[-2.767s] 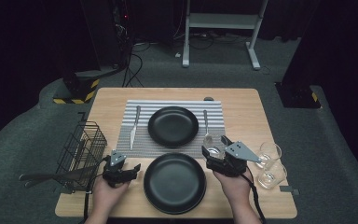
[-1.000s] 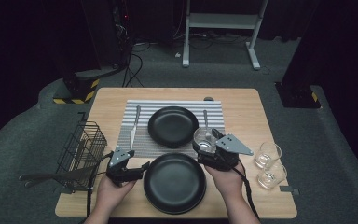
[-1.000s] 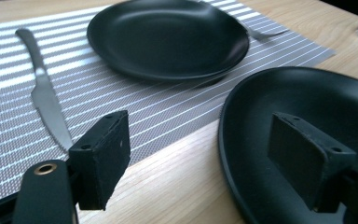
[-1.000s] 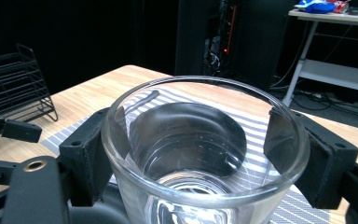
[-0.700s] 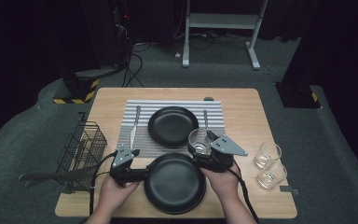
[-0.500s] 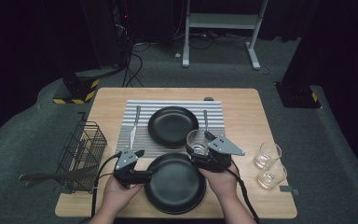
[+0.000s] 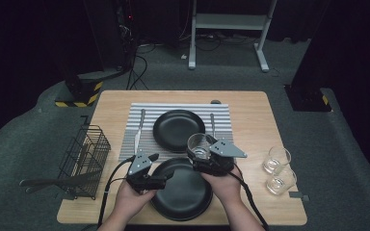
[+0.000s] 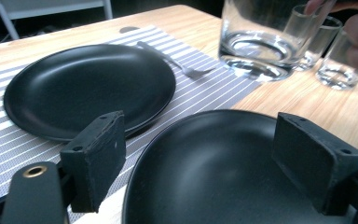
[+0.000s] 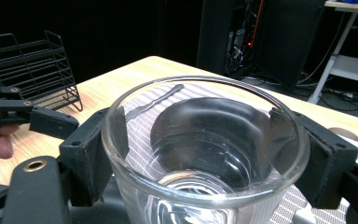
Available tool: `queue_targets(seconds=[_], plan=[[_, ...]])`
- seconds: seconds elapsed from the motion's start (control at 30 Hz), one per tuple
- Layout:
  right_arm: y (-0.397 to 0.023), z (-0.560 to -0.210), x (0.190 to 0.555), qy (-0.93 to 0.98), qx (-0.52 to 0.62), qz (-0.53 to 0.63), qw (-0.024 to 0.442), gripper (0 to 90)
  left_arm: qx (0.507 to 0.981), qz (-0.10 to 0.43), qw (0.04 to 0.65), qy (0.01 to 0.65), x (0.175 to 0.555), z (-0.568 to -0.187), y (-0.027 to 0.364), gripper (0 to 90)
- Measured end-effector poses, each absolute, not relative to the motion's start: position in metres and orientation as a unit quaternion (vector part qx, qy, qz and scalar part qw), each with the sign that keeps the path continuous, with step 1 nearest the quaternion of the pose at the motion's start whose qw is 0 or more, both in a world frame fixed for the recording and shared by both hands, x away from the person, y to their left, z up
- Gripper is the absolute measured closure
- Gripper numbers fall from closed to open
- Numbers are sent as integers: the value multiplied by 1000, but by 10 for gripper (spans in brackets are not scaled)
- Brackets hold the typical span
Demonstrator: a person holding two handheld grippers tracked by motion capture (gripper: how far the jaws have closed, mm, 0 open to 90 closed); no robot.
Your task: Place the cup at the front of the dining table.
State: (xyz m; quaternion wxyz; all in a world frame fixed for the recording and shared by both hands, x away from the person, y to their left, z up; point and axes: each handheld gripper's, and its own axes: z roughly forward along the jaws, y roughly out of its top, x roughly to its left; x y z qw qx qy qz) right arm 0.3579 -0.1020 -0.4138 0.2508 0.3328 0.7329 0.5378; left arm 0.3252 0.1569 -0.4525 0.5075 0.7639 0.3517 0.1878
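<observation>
Right gripper (image 9: 200, 154) pads clamped on clear round drinking glass (image 9: 205, 154), glass upright, lifted over far edge of near black round plate (image 7: 181, 187); left gripper (image 8: 214, 158) jaws wide, just been opening, near plate's rim between them, pads not pressing; second black plate (image 7: 178, 130) on striped grey placemat (image 7: 144, 139) beyond; two more clear glasses (image 7: 277, 168) at right

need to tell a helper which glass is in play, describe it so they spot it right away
Start at the wooden table and its grey striped placemat. At the mat's near right corner, the right tongs hold a clear glass tumbler upright, above the near black plate. Two other glasses stand untouched by the table's right edge.
</observation>
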Motion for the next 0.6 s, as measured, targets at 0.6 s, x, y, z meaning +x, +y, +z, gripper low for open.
queue_targets(seconds=[0.6], plan=[[-82,-415,356,738,318,547,234,188,754,182,535,334,329,-453,141,172]])
